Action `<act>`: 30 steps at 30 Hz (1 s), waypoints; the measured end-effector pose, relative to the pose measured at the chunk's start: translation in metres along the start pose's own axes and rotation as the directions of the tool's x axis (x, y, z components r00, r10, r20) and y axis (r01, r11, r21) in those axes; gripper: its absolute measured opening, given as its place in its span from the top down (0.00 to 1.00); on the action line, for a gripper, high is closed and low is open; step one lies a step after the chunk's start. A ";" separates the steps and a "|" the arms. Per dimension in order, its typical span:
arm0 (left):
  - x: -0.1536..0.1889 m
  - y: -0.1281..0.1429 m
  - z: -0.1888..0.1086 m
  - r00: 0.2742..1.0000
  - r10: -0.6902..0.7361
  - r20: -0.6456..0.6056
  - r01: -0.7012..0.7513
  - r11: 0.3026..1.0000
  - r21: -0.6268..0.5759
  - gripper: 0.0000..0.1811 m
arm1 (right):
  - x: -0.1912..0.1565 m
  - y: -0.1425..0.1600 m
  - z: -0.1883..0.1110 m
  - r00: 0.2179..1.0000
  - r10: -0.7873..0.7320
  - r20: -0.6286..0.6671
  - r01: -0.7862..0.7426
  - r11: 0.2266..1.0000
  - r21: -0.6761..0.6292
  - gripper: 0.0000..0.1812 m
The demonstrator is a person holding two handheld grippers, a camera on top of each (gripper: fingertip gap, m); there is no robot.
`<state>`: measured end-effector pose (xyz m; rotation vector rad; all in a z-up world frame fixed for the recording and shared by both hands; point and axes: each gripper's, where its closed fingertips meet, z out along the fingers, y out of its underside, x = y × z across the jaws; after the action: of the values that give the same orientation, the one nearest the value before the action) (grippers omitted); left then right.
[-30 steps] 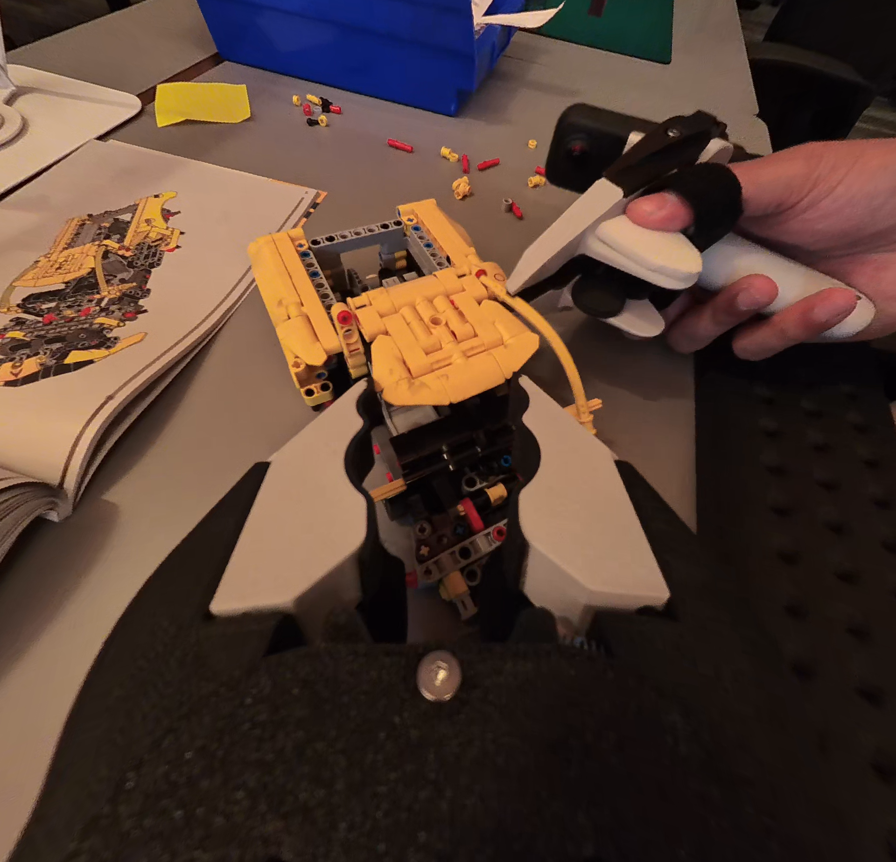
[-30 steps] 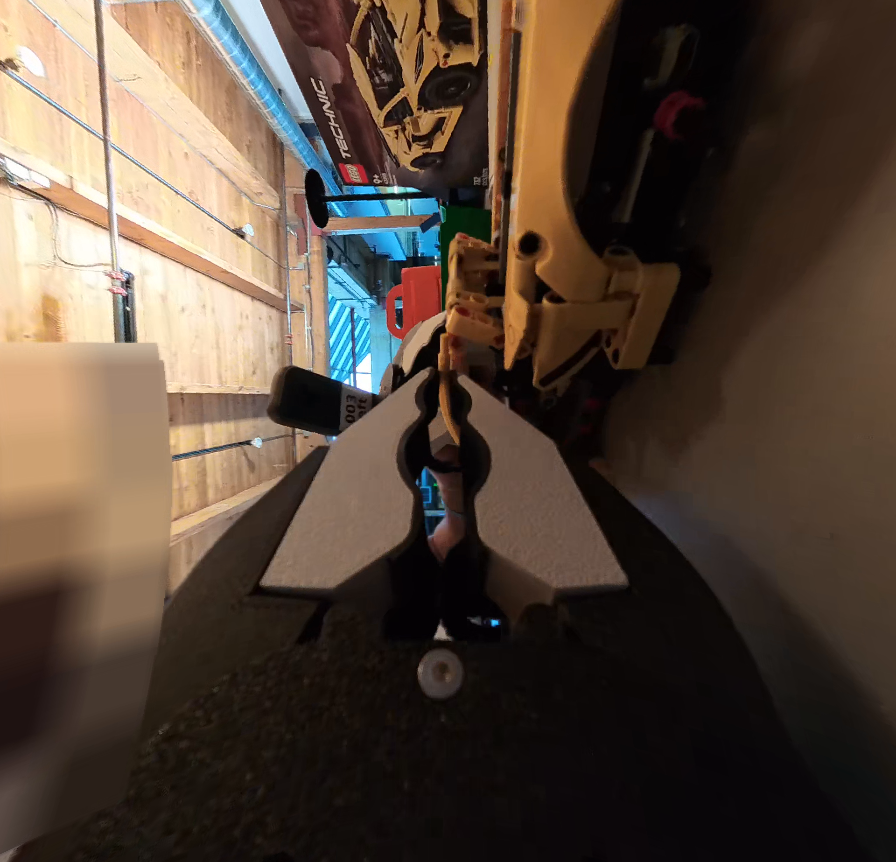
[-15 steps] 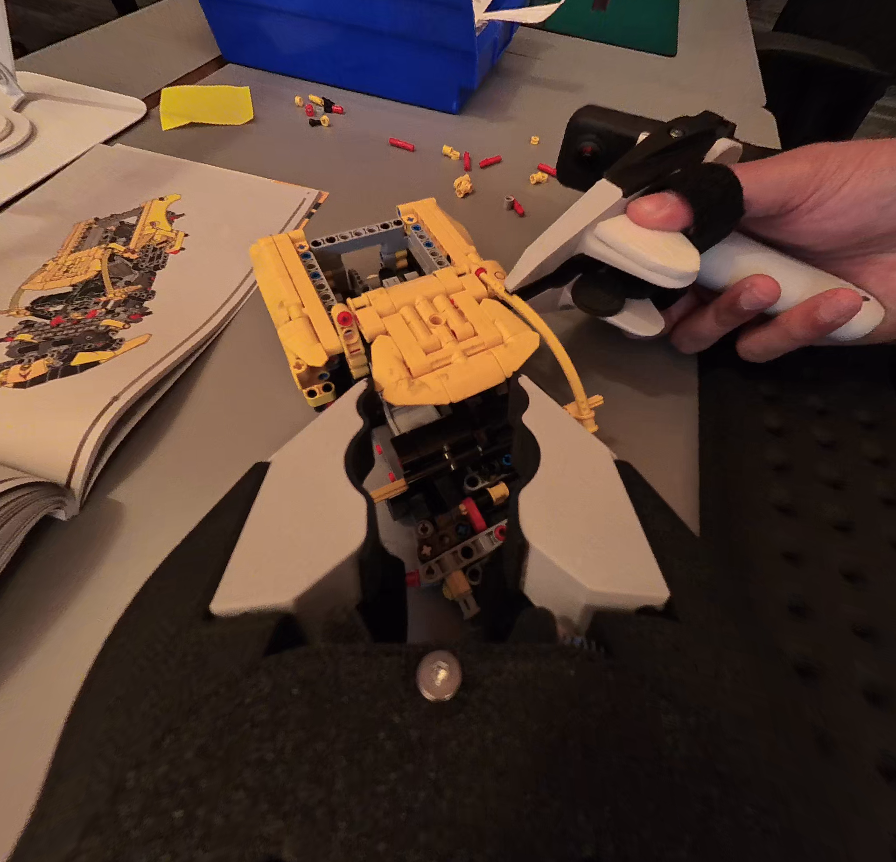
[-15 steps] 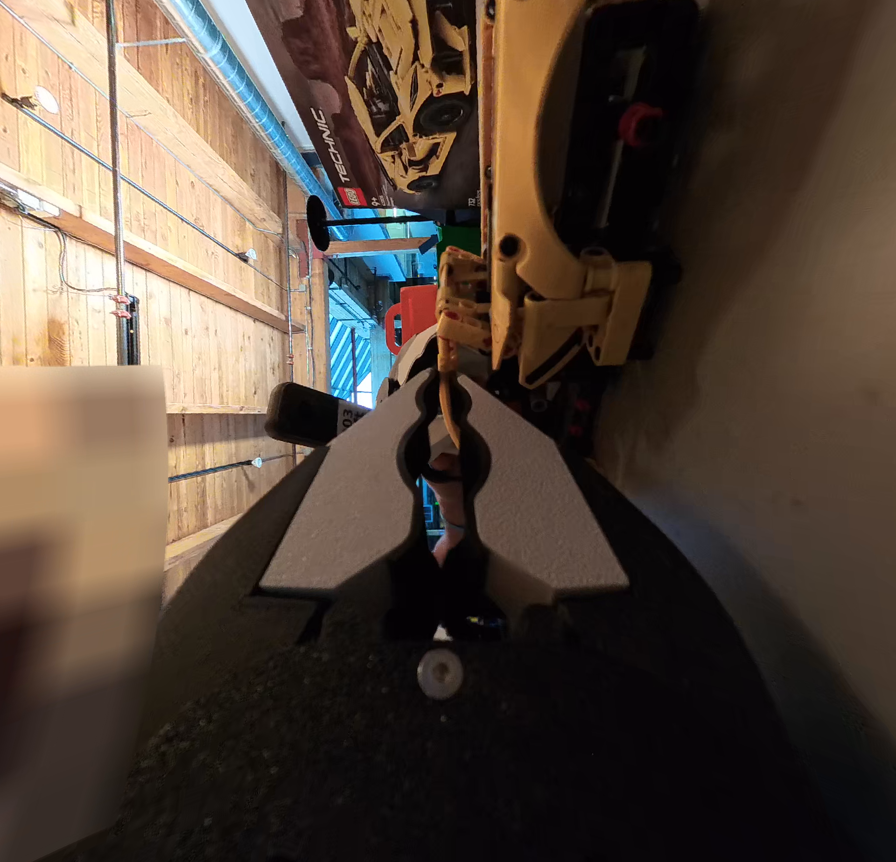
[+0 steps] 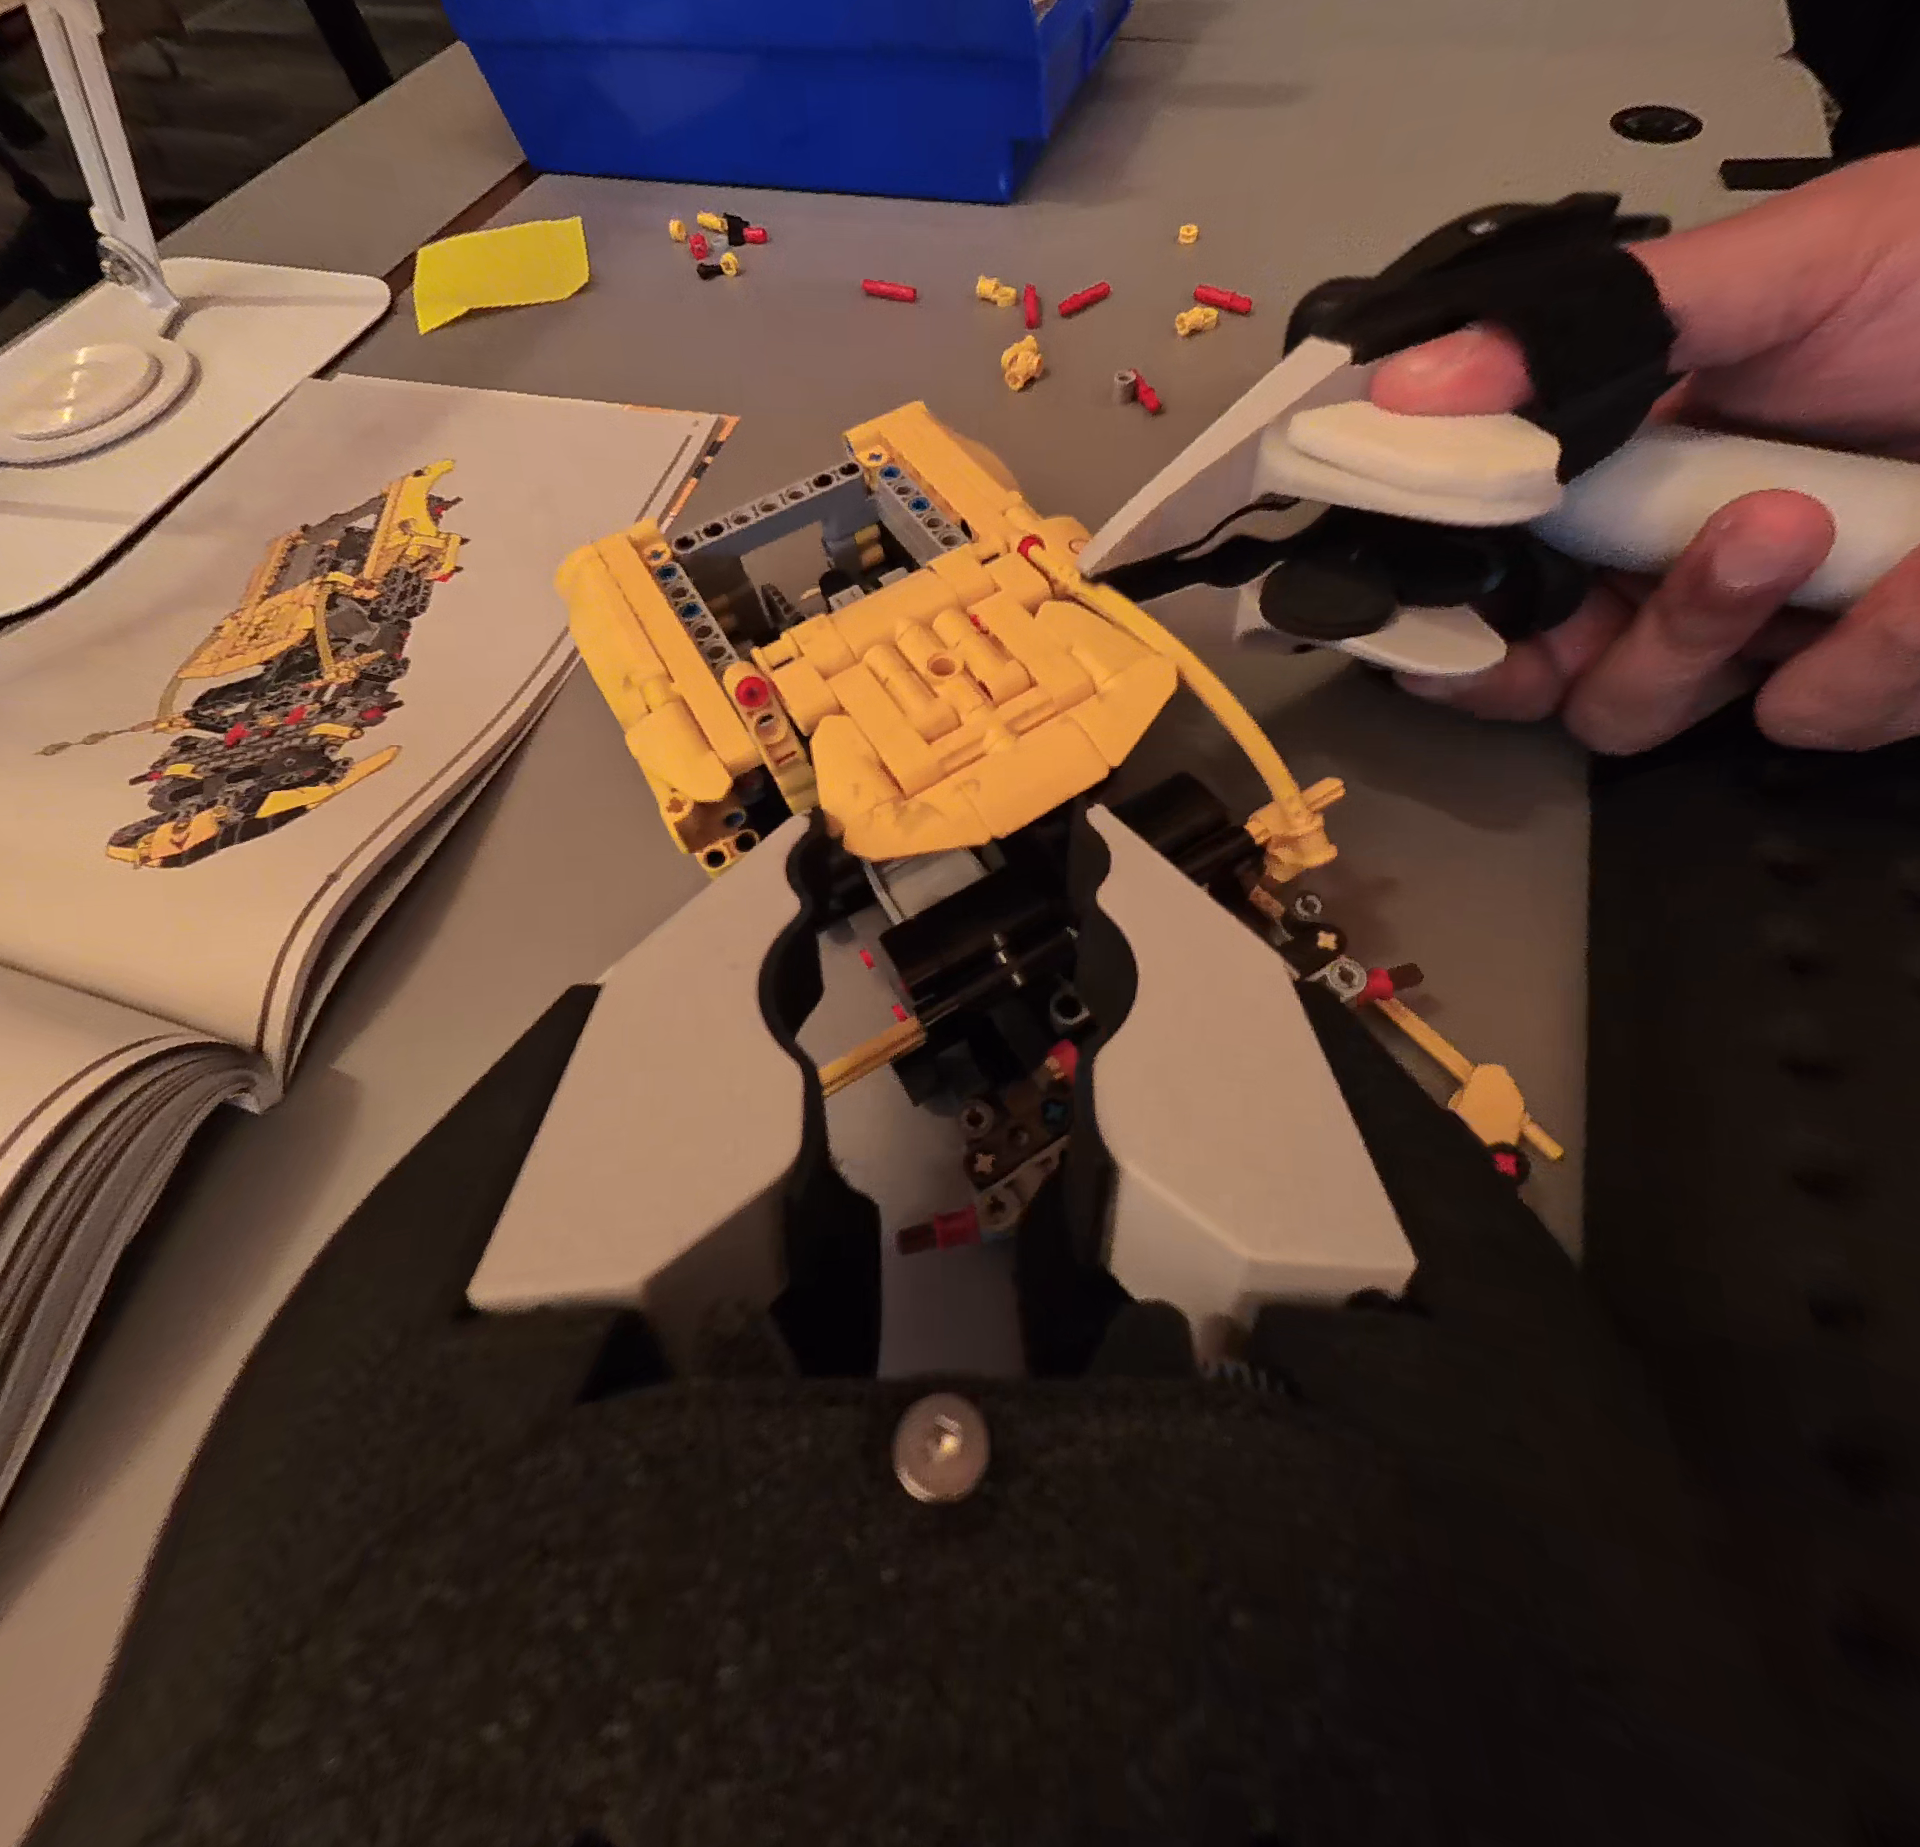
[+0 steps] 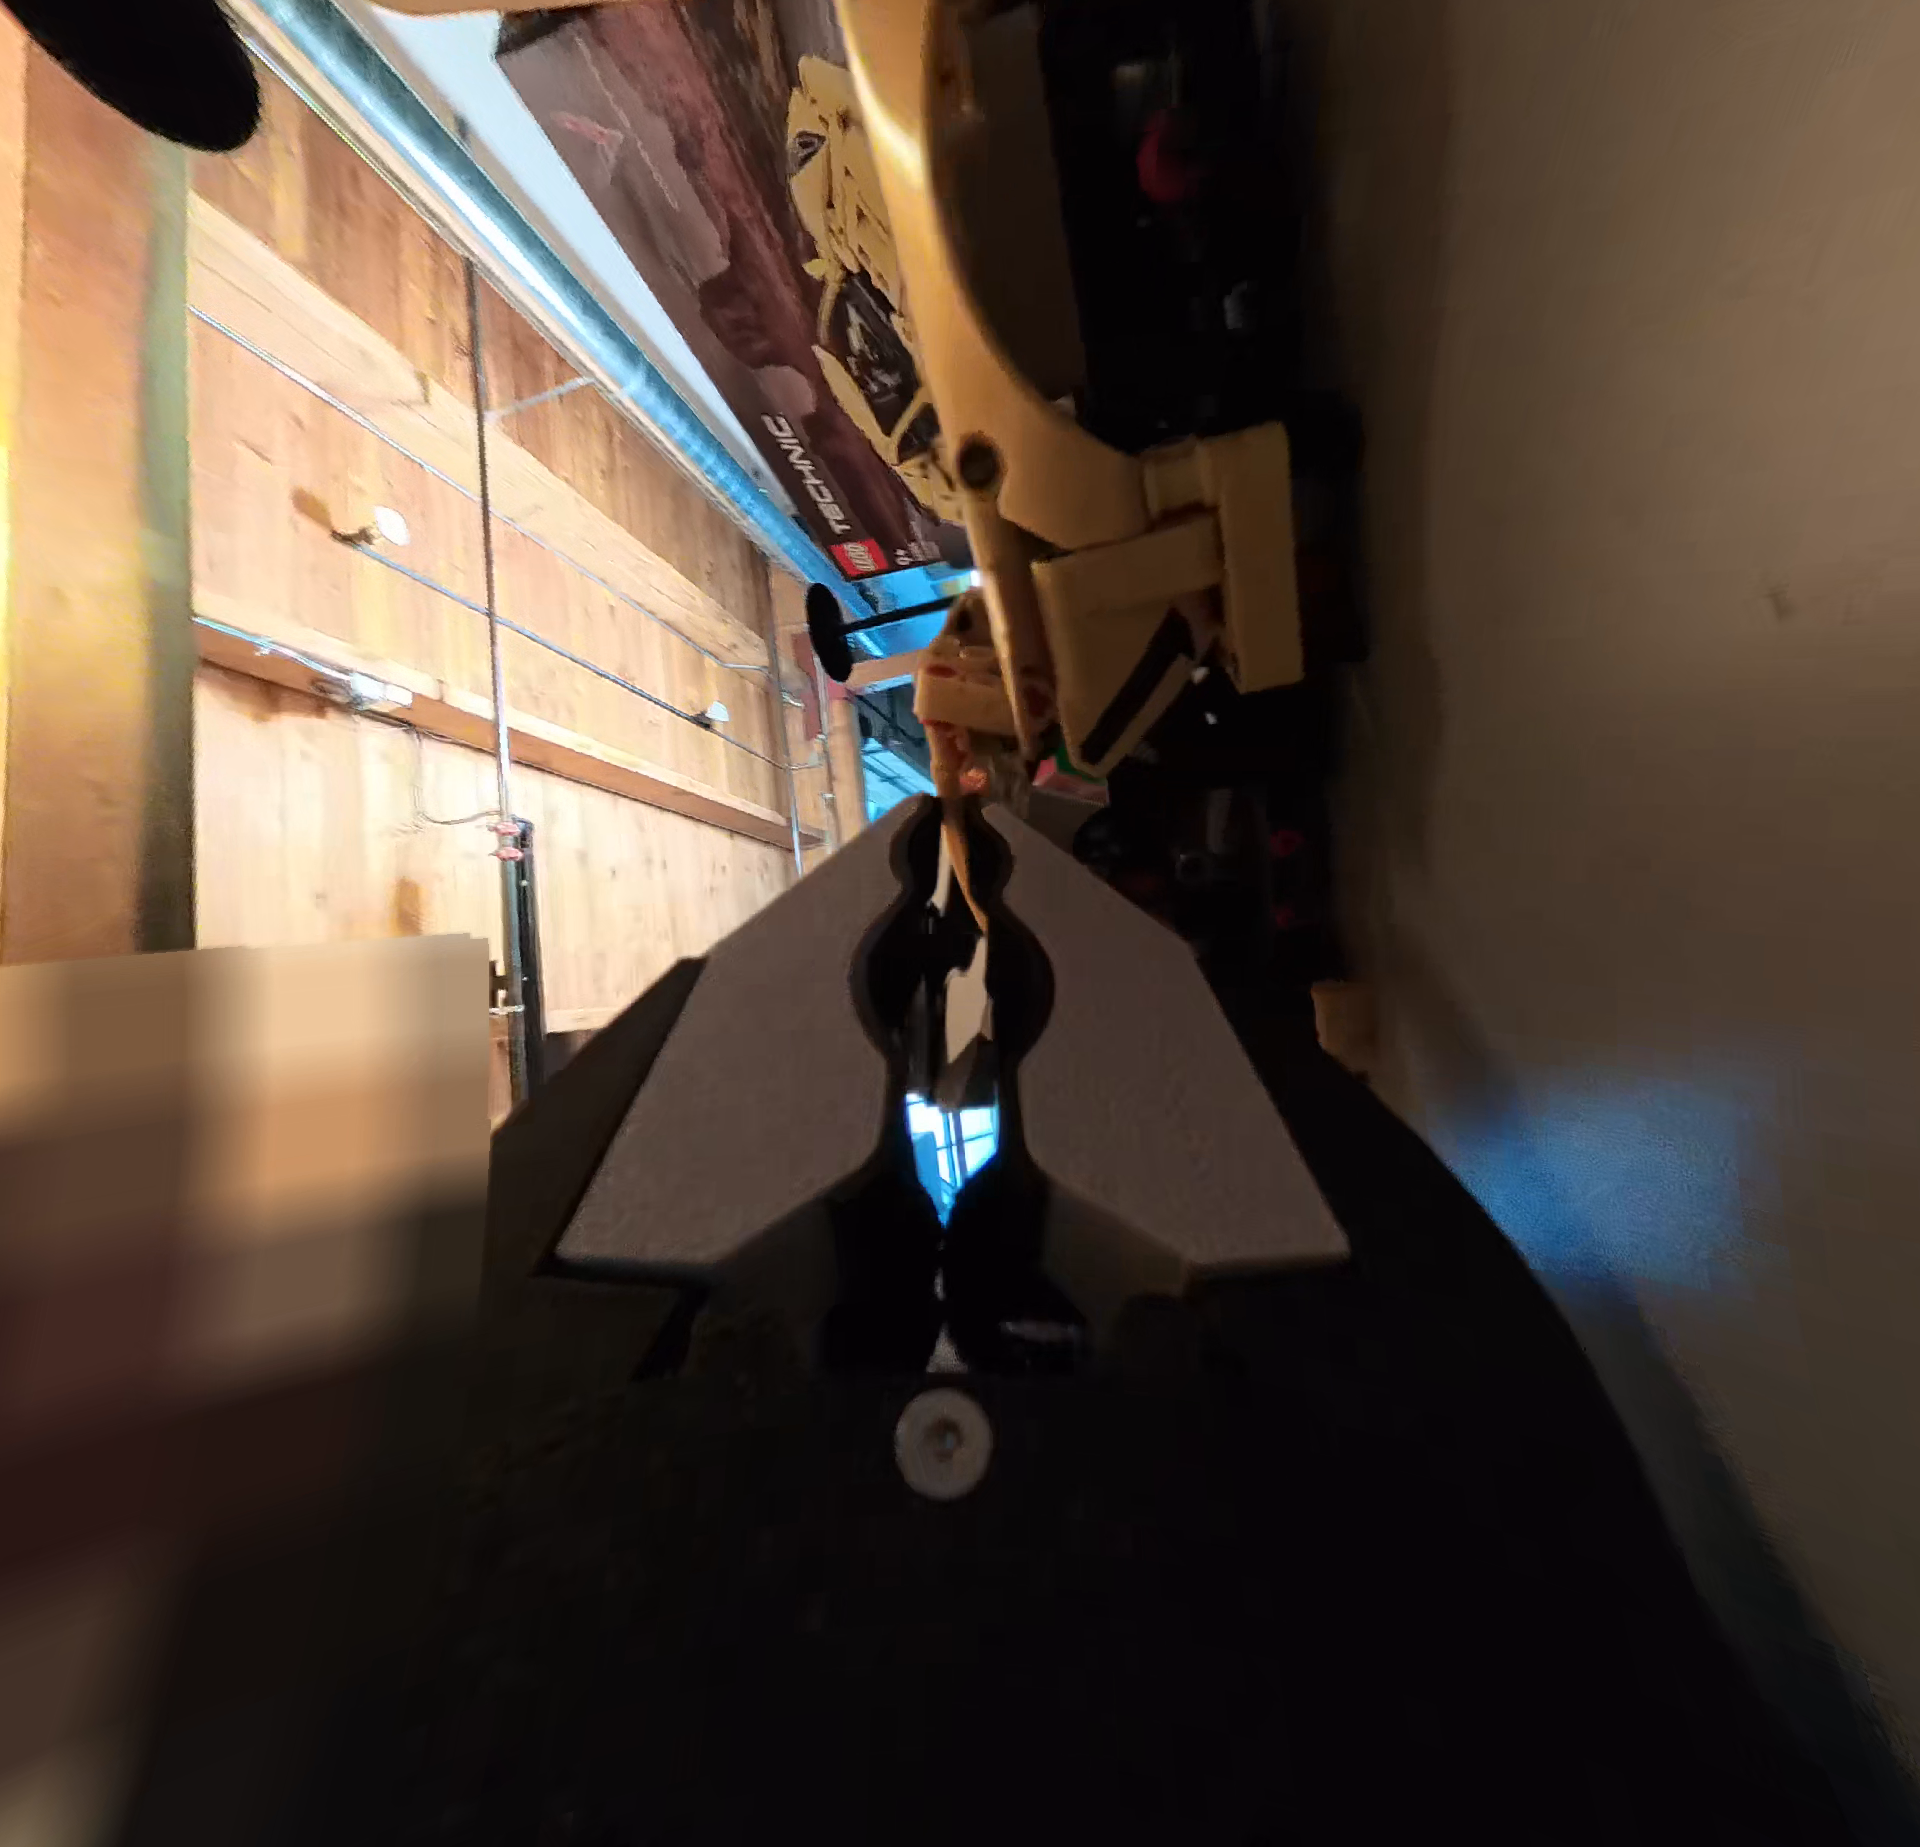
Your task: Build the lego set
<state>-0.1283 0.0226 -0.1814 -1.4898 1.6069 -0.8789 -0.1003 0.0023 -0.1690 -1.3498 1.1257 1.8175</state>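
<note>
- Right now the step in hand looks like seating the thin yellow flex rod (image 5: 1231,717) that arcs along the right flank of the half-built yellow Lego car (image 5: 935,696).
- Its upper end is pinched at the tips of the right gripper (image 5: 1091,558), whose jaws are closed on it just where it meets the yellow roof panel beside a red pin (the right wrist view shows the same thin piece caught between nearly meeting fingers (image 6: 1091,966)).
- Meanwhile the left gripper (image 5: 951,852) steadies the model: its jaws straddle the black chassis section, spread wide and apparently clamped on it.
- Next, I'd judge, the rod's end needs pressing squarely into its connector while the left side resists the push; a skewed shove could bend the rod or pop its lower yellow end loose.
- As for the car, it stands near the middle of the grey tabletop (image 5: 1403,135): yellow curved panels on top, a grey beam frame open at the far end, black gearing and red pins exposed at the near end, with a loose-looking yellow axle trailing toward the near right edge.
- Around it: an open instruction booklet (image 5: 312,654) toward the left edge, scattered red and yellow pins (image 5: 1039,311) toward the far edge, and a blue bin (image 5: 779,52) behind them.
</note>
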 end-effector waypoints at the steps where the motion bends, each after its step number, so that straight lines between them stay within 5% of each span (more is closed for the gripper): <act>1: 0.000 0.000 0.000 1.000 0.002 -0.001 -0.002 1.000 0.000 0.75 | -0.001 0.000 0.000 1.000 0.007 0.000 -0.007 1.000 0.004 0.98; 14: 0.005 -0.011 -0.017 0.994 -0.106 0.021 0.105 0.994 0.043 0.77 | -0.003 -0.006 -0.001 0.980 -0.179 -0.086 0.180 0.984 0.007 0.99; 21: 0.009 -0.034 -0.038 0.959 -0.149 0.242 0.117 0.983 0.141 0.82 | -0.004 -0.008 -0.002 0.986 -0.151 -0.070 0.152 0.988 0.016 0.98; 30: 0.059 -0.015 0.007 0.970 -0.165 0.180 0.171 0.985 -0.016 0.86 | -0.005 -0.008 -0.002 0.982 -0.172 -0.081 0.172 0.985 -0.006 0.98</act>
<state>-0.1164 -0.0378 -0.1760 -1.6962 1.3858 -0.7908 -0.0908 0.0043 -0.1663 -1.4845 1.0171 1.6506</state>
